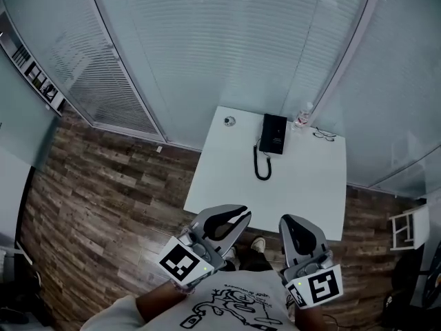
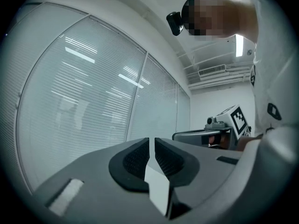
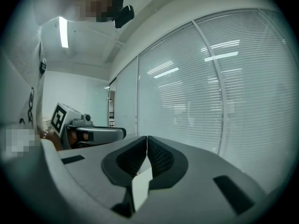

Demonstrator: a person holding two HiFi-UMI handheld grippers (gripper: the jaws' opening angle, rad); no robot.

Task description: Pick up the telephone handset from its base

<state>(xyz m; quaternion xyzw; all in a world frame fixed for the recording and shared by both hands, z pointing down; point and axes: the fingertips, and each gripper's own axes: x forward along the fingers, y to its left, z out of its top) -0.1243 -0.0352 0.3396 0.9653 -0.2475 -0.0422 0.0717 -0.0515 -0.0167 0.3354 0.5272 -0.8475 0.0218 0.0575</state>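
A black telephone (image 1: 273,134) lies at the far side of a white table (image 1: 227,185), with the handset resting on its base. Its coiled cord (image 1: 262,165) loops toward me. Both grippers hover short of the table's near edge, well apart from the phone. My left gripper (image 1: 242,216) (image 2: 152,139) is shut with nothing between its jaws. My right gripper (image 1: 292,221) (image 3: 147,138) is also shut and empty. Both gripper views look level at the glass wall with blinds; the phone is not in them. Each shows the other gripper's marker cube at its side.
A small bottle (image 1: 304,114) and a pair of glasses (image 1: 324,136) sit to the right of the phone, and a small round object (image 1: 229,121) sits to its left. Glass partitions with blinds (image 1: 207,47) wrap behind the table. The floor is dark wood (image 1: 103,198).
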